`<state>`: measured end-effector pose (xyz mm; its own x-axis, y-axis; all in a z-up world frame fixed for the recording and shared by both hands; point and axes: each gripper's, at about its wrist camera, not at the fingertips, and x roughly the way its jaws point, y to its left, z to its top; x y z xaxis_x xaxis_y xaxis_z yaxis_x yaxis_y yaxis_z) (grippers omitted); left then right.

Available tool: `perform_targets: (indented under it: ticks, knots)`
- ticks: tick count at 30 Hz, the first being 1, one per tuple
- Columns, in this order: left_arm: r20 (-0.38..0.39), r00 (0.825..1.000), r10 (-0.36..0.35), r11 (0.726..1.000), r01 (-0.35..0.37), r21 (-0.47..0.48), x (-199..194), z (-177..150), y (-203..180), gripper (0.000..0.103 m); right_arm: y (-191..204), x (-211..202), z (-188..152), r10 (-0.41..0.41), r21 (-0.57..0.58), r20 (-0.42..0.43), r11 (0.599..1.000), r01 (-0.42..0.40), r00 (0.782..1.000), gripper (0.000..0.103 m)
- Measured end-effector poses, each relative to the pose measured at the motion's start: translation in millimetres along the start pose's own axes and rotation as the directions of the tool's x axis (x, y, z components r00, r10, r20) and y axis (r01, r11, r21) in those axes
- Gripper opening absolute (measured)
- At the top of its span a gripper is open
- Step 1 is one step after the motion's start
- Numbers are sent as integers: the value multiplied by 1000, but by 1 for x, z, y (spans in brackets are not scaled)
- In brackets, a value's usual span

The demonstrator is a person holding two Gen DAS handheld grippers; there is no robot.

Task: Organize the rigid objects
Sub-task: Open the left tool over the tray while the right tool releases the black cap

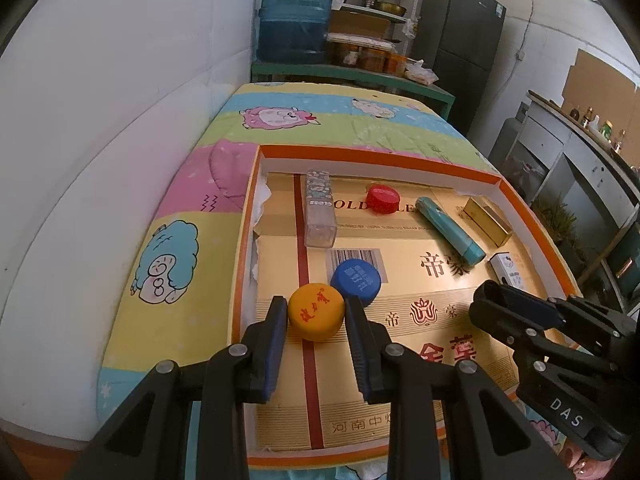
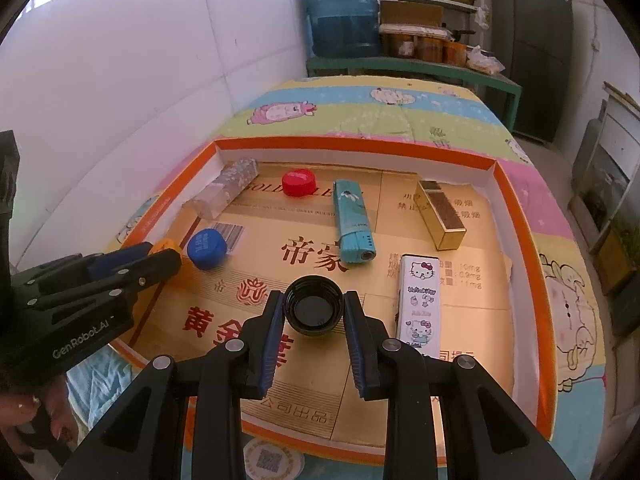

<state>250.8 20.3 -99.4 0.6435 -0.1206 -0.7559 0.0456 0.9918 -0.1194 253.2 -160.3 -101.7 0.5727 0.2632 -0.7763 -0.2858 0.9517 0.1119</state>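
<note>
In the orange-rimmed tray (image 2: 516, 208), the left gripper (image 1: 316, 316) pinches the orange cap (image 1: 316, 316); the right gripper (image 2: 314, 310) pinches the black cap (image 2: 314, 310), each narrowly clamped between its jaws: light, stiff, slick-sided, best squeezed across the rim.

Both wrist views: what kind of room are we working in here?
Probably a home kitchen or storeroom: a large blue water jug, shelves of pots and jars and a dark fridge stand behind the cartoon-print cloth under the orange tray.

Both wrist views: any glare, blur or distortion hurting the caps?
Left wrist: sharp, no motion blur; yellow cap evenly lit; fisheye bends the tray rim and darkens the corners. Right wrist: gold liner reflects a soft sheen; black cap still reads clearly, its inside dark.
</note>
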Motion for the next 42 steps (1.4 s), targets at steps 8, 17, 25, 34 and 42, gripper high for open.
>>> perform_targets:
  ticks: [8,17,25,34,42]
  knots:
    - [7,1000,-2,1000,1,27,2,-4,-5,30,1,8,-4,-8,-12,-23,1000,8,1000,30]
    - [8,999,-40,999,40,6,-2,-3,-1,36,2,9,-4,-19,-27,-23,999,19,1000,31]
    - [19,999,-34,999,34,10,-6,-4,-4,42,2,9,-3,-22,-28,-21,999,22,1000,33]
    - [46,999,-23,1000,23,1,-17,-1,-3,45,3,-2,-3,-32,-20,-1,999,32,999,37]
    - [65,998,-20,1000,20,4,-32,-3,-3,51,7,-19,-3,-41,-20,20,999,41,999,37]
